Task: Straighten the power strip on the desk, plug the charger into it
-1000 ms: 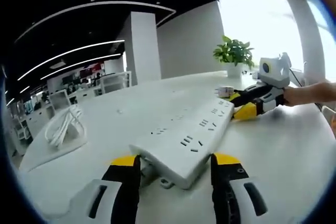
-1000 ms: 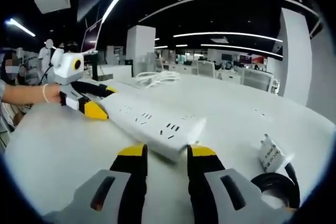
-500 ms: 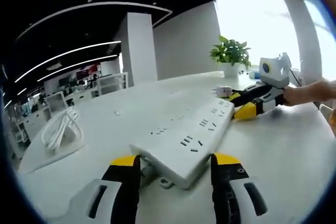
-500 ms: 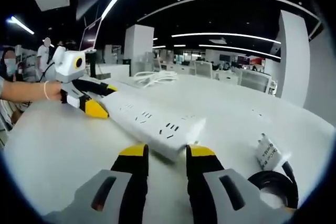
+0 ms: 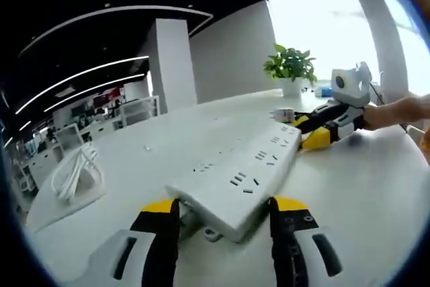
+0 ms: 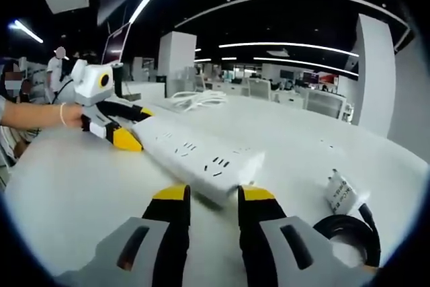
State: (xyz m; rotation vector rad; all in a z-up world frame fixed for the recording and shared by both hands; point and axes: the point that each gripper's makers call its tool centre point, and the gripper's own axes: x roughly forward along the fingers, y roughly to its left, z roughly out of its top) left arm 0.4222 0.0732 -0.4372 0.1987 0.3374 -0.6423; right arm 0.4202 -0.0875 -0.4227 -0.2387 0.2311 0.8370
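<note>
The power strip (image 5: 238,177) is a long white bar with several socket groups along its top, lying flat on the white desk (image 5: 363,193). Its long axis runs from the left gripper (image 5: 224,214) at one end to the right gripper (image 6: 209,202) at the other. Each gripper's 2 yellow-tipped jaws stand narrow astride an end of the strip; whether they press it I cannot tell. The white charger (image 6: 341,193) with its black cable (image 6: 346,230) lies on the desk right of the strip's near end in the right gripper view. A coiled white cord (image 5: 75,170) lies well left of the strip
</note>
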